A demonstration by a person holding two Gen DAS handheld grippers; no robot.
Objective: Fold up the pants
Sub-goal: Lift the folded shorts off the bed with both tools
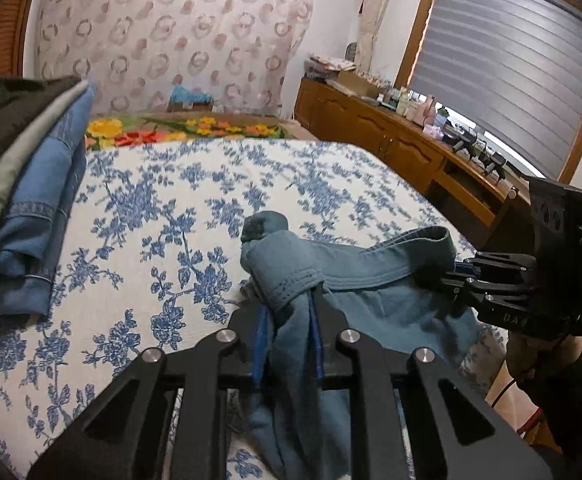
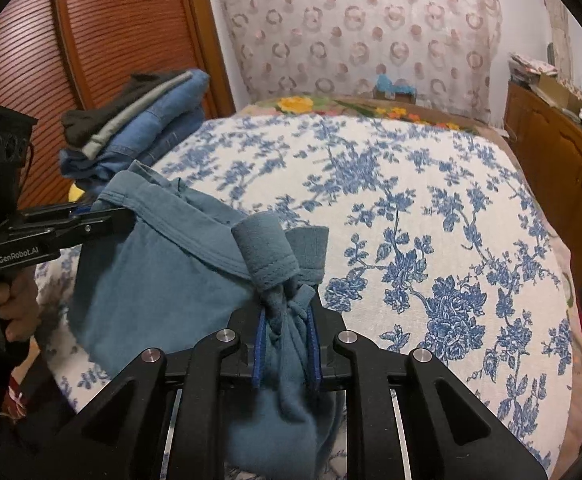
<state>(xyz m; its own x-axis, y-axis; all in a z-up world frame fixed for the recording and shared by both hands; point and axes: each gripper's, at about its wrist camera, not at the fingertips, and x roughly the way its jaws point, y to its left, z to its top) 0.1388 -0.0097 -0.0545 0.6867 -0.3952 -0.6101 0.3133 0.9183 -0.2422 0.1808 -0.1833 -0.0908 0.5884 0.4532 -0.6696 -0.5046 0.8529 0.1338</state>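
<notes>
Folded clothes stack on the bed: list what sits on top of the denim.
On the folded clothes stack, a grey-green garment lies on the denim, with a dark one on top. Whatever lies beneath the denim is covered.

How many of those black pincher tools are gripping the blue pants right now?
2. The left gripper pinches one end of the pants waistband, the right gripper the other end, both above the near edge of the bed.

Floral-covered bed (image 1: 195, 208): folded clothes stack (image 1: 31, 208), teal pants (image 1: 391, 292)
</notes>
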